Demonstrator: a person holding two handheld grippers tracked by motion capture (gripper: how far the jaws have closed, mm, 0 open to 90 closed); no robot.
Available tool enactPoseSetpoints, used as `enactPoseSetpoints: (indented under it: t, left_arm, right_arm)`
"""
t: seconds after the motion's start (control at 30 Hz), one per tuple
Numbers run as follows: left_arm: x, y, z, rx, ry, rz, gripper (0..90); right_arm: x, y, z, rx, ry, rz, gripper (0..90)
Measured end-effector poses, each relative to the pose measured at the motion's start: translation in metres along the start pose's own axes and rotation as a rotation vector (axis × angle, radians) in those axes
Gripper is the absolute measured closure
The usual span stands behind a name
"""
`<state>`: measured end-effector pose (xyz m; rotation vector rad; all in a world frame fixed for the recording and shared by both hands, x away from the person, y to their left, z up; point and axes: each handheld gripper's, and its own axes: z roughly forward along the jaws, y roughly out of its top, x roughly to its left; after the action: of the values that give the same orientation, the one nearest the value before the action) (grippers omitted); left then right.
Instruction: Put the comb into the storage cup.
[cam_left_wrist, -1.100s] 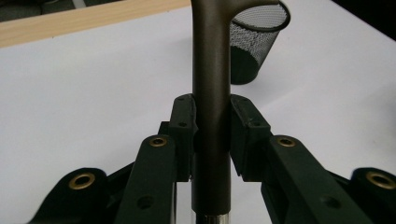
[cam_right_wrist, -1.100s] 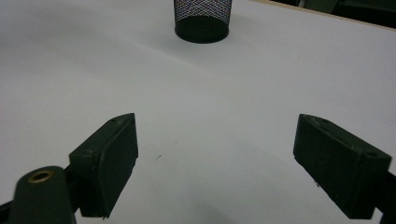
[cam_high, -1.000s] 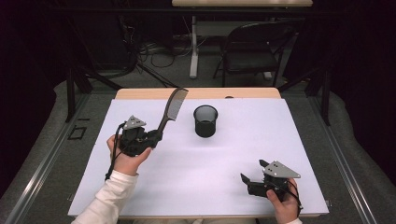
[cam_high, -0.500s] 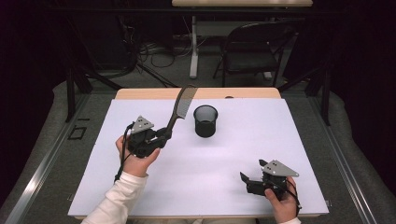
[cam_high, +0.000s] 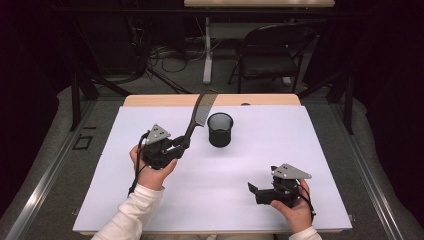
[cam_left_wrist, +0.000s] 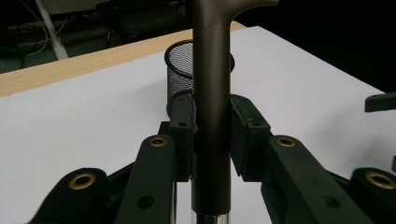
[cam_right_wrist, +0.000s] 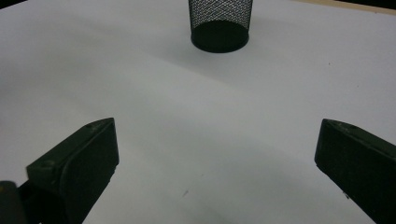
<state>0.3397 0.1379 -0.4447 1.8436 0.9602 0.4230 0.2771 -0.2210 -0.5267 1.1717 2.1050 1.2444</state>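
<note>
**A:** Comb (cam_high: 199, 116): dark, long and narrow, handle end pinched between the jaws of the left gripper (cam_high: 182, 146). Toothed end slanting up and away toward the far edge, clear of the table (cam_high: 310, 150), just left of the mesh cup (cam_high: 220, 129).

**B:** Light and stiff, by the look of it?

**A:** Probably both. Likely hard plastic, thin, with no sag along its length despite being held at one end. Smooth, rounded handle, so possibly slippery. Could pivot between the pads if knocked against the cup's rim.

**B:** Best place to take hold?

**A:** Right where gripped now, on the plain handle below the teeth, one pad flat on either side, as seen in the left gripper view. Teeth thin and likely easier to bend or snap, so better left alone.

**B:** And the cup?

**A:** Black wire mesh, upright, open at the top, standing toward the far middle of the white surface. Contents impossible to tell from these angles. Probably light as well, so liable to tip or slide if a long comb leans hard on the rim.

**B:** Right gripper (cam_high: 255, 190)?

**A:** Low at the near right, cradled in the hand, jaws spread wide with nothing between them. Aimed toward the cup but well apart from it. Free to steady the cup if needed.
</note>
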Motion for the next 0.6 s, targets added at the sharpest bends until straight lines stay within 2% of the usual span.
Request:
enactPoseSetpoints:
  t: [0.23,0.47,0.6]
  left_arm:
    - [-0.002,0.0,0.002,-0.013,-0.009,-0.002,72.5]
    - [-0.003,0.0,0.002,-0.016,-0.008,0.001,72.5]
    - [-0.004,0.0,0.003,-0.018,-0.007,0.005,72.5]
  right_arm:
    - [0.0,0.031,0.01,0.028,-0.017,0.046,0.0]
    - [-0.005,0.06,0.011,0.03,0.007,0.061,0.0]
    - [-0.004,0.072,0.013,0.034,0.018,0.045,0.0]
